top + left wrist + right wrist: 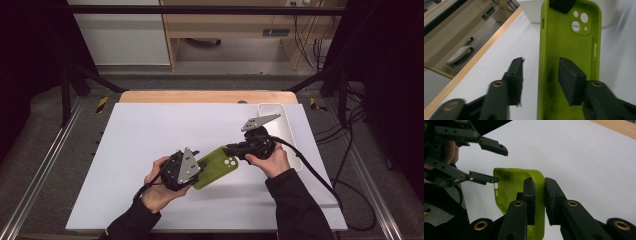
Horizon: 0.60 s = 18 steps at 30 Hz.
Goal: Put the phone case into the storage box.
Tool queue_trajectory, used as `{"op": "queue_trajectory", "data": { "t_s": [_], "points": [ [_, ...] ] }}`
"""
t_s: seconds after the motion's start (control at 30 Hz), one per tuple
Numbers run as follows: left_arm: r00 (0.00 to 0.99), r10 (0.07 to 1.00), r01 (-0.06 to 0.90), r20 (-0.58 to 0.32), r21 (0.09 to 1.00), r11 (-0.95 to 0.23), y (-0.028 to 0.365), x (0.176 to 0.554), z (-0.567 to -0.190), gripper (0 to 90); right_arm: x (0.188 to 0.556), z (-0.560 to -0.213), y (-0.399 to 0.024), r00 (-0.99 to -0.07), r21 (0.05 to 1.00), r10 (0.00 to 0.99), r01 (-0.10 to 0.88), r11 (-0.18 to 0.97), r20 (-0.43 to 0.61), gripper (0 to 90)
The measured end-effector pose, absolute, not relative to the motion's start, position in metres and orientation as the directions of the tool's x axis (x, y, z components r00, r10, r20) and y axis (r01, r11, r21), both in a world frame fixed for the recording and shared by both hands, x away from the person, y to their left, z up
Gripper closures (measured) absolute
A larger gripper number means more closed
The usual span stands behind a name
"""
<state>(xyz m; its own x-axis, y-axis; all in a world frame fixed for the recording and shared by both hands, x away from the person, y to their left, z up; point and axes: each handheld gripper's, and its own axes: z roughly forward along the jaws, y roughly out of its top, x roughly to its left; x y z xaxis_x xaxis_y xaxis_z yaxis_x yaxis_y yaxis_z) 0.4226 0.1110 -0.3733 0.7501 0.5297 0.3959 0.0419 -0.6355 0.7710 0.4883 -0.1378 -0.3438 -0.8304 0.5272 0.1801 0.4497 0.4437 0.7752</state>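
A lime-green phone case [216, 167] is held above the white table between the two grippers, its camera cut-outs toward my right hand. My right gripper [232, 149] is shut on the case's wall near the camera end; in the right gripper view its jaws [539, 180] pinch the green rim [509, 187]. My left gripper [199, 164] stands open at the other end. In the left gripper view one of its jaws sits inside the case [569, 50] and the other outside the side wall, neither pressing on it [541, 61]. The right gripper view shows the left gripper [501, 165] spread around the case's far end.
A long white tray [280, 112] lies at the table's back right, just behind my right hand; the left gripper view shows the tray [531, 12] beyond the case. The white board [150, 135] covers the table, with a wooden edge [200, 96] along the far side.
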Motion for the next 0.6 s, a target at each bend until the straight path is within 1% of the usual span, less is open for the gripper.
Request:
{"op": "queue_trajectory", "data": {
  "t_s": [0.03, 0.07, 0.1, 0.13, 0.17, 0.23, 0.27, 0.3, 0.37, 0.47, 0.5, 0.6],
  "points": [
    [0.758, 0.539, 0.053, 0.368, 0.788, -0.613, 0.114, 0.424, -0.372, 41.1, 0.488, -0.342, -0.139, -0.831, 0.779, 0.531, 0.439, 0.448, 0.163, 80.1],
    [0.758, 0.539, 0.053, 0.368, 0.788, -0.613, 0.114, 0.424, -0.372, 39.7, 0.488, -0.342, -0.139, -0.831, 0.779, 0.531, 0.439, 0.448, 0.163, 80.1],
    [0.761, 0.553, 0.059, 0.338, 0.813, -0.579, 0.117, 0.424, -0.371, 36.1, 0.487, -0.341, -0.141, -0.834, 0.782, 0.533, 0.426, 0.455, 0.145, 80.1],
    [0.761, 0.553, 0.059, 0.338, 0.813, -0.579, 0.117, 0.424, -0.371, 33.8, 0.487, -0.341, -0.141, -0.834, 0.782, 0.533, 0.426, 0.455, 0.145, 80.1],
    [0.770, 0.556, 0.071, 0.311, 0.825, -0.560, 0.120, 0.426, -0.370, 33.8, 0.487, -0.340, -0.142, -0.834, 0.783, 0.533, 0.422, 0.457, 0.139, 80.0],
    [0.776, 0.572, 0.095, 0.267, 0.846, -0.524, 0.126, 0.428, -0.369, 26.8, 0.486, -0.336, -0.146, -0.836, 0.788, 0.536, 0.405, 0.464, 0.114, 80.0],
    [0.776, 0.572, 0.095, 0.267, 0.846, -0.524, 0.126, 0.428, -0.369, 25.6, 0.486, -0.336, -0.146, -0.836, 0.788, 0.536, 0.405, 0.464, 0.114, 80.0],
    [0.778, 0.582, 0.110, 0.236, 0.861, -0.496, 0.131, 0.429, -0.369, 23.5, 0.485, -0.334, -0.149, -0.838, 0.791, 0.538, 0.389, 0.471, 0.092, 80.1],
    [0.780, 0.584, 0.117, 0.223, 0.865, -0.487, 0.133, 0.430, -0.369, 22.4, 0.484, -0.333, -0.150, -0.838, 0.793, 0.539, 0.382, 0.474, 0.081, 80.0],
    [0.773, 0.603, 0.145, 0.196, 0.871, -0.469, 0.142, 0.434, -0.372, 17.5, 0.482, -0.329, -0.155, -0.842, 0.795, 0.538, 0.355, 0.492, 0.043, 80.0],
    [0.772, 0.608, 0.156, 0.185, 0.872, -0.463, 0.145, 0.435, -0.373, 15.0, 0.481, -0.327, -0.158, -0.842, 0.795, 0.539, 0.333, 0.507, 0.008, 80.0],
    [0.764, 0.628, 0.188, 0.151, 0.878, -0.440, 0.155, 0.439, -0.377, 13.1, 0.480, -0.325, -0.161, -0.842, 0.795, 0.539, 0.308, 0.522, -0.027, 80.0]
  ]
}}
